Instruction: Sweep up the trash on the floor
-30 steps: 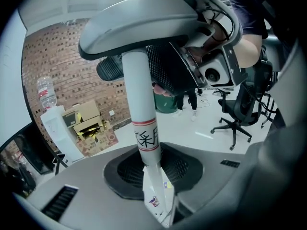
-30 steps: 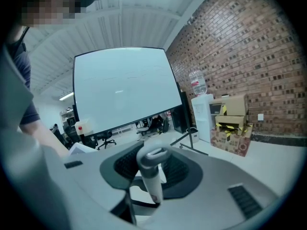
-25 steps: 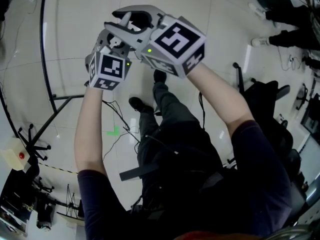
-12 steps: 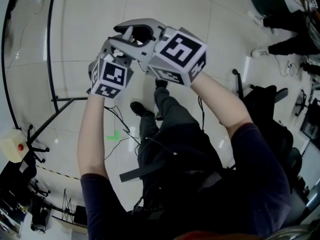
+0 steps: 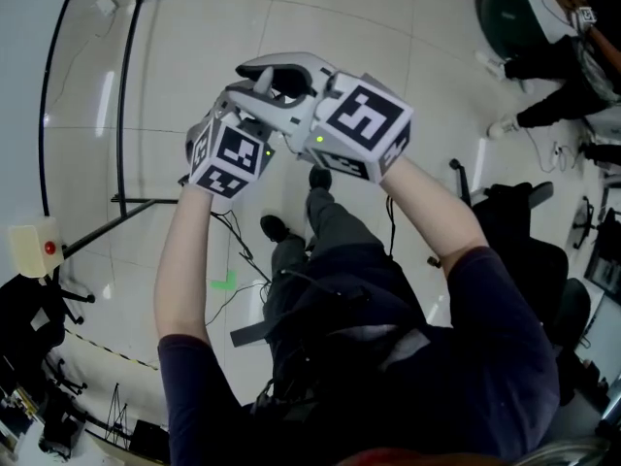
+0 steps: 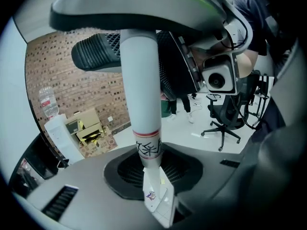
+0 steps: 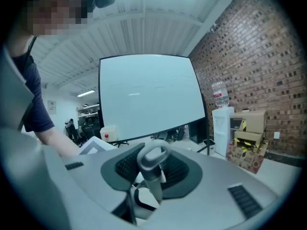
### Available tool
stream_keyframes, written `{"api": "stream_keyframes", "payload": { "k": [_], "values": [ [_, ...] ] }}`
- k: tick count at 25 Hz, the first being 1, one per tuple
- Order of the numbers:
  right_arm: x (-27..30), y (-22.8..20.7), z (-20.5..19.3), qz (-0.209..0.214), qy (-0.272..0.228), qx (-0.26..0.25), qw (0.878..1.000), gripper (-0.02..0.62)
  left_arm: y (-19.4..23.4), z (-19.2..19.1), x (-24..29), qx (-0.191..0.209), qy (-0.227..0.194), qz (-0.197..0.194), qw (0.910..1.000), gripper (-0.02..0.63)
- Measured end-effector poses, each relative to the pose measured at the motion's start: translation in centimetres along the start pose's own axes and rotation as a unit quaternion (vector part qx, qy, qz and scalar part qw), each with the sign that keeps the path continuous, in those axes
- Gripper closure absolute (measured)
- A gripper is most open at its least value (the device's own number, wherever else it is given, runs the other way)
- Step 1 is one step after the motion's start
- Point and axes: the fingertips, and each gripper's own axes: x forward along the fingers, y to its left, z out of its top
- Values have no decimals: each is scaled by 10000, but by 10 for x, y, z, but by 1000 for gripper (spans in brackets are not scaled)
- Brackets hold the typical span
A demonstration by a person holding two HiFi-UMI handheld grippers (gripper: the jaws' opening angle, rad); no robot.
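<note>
Head view looks steeply down over the person's two raised forearms to the left gripper and the right gripper, held side by side and touching, each with its marker cube facing the camera. Below them lies the pale tiled floor, with the person's dark shoes, a small green mark, a black tube frame and a cream box with a red button at the left, and an office chair at the right. From here the hands and cubes hide what the grippers carry. Left gripper view settles it for that side. The jaws stand at a narrow gap, clamped on a white handle, which runs upright between the ribbed black pads and bears a red band and a handwritten label just above the lower pad. Behind it are a brick wall, taped cardboard boxes and another office chair. Right gripper view shows its jaws closed on a grey handle end with a hanging loop, which sticks up out of the black pad hollow. Beyond stand a large pale screen and a water dispenser against the brick. Whether the white handle and the grey looped end belong to one sweeping tool cannot be told, and its lower end is out of sight in every view.
</note>
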Motion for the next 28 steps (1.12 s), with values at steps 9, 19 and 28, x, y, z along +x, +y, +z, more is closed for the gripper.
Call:
{"api": "stream_keyframes", "payload": {
  "k": [9,19,28],
  "values": [
    [-31,57,76,71,-269,-666,9974,464,-9,66,-75,388,-390,316,9980,479],
    [-43,80,83,-223,-369,-380,9983,464,-16,61,-152,-295,-681,621,9953,387],
    [-30,130,76,-315,-226,-721,9966,463,-47,49,-163,48,-730,866,9936,407]
  ]
}}
